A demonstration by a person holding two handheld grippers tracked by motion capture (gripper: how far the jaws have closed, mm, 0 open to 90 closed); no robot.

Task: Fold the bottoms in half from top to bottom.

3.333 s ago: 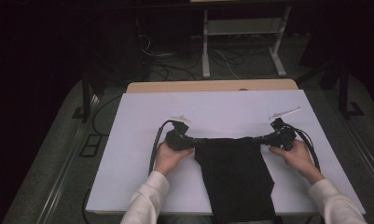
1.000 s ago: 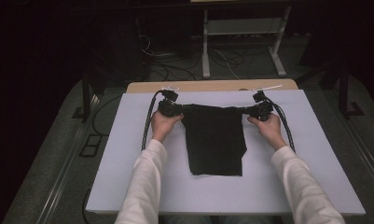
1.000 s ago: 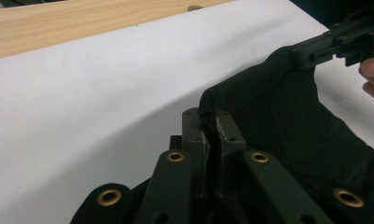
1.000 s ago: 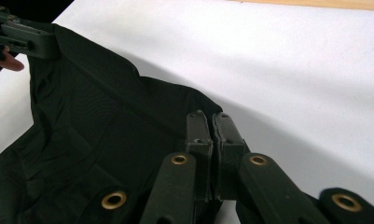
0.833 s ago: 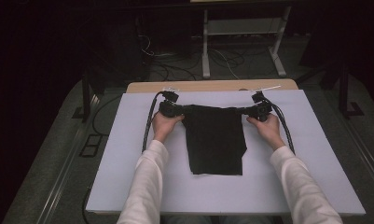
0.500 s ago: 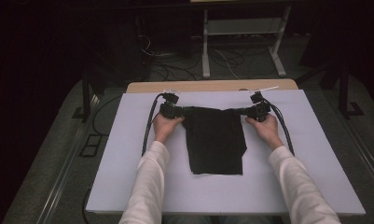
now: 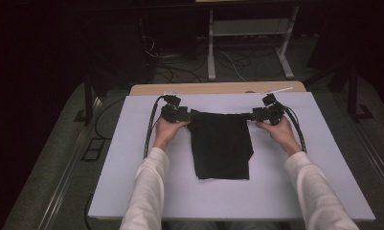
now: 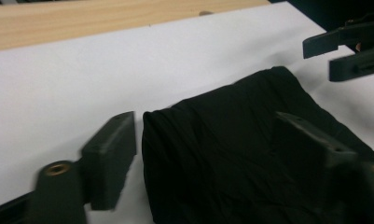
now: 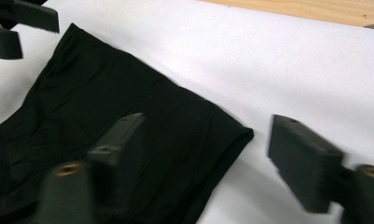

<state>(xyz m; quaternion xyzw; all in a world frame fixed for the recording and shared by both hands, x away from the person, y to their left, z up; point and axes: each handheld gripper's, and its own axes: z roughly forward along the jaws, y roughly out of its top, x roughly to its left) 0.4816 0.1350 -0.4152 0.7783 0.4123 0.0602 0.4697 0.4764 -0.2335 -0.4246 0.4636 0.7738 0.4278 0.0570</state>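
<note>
The black cloth [image 7: 221, 145] lies flat on the white tabletop [image 7: 132, 182], folded into a rough rectangle whose long sides run toward the person; its far edge sits near the back of the white surface, short of the bare wooden strip [image 7: 218, 88] behind. At the cloth's far left corner is the left gripper [image 7: 189, 114], and its jaws have just been opening — in the left gripper view they stand wide apart, one on the bare white sheet beside the cloth's rounded fold, the other over the cloth (neither pad presses on the fabric). The right gripper [image 7: 253, 115] is at the far right corner, its jaws likewise just opened and standing apart, astride the corner of the cloth without pinching it. Each gripper's black cable trails back along the tabletop beside a white sleeve [image 7: 146, 191].
</note>
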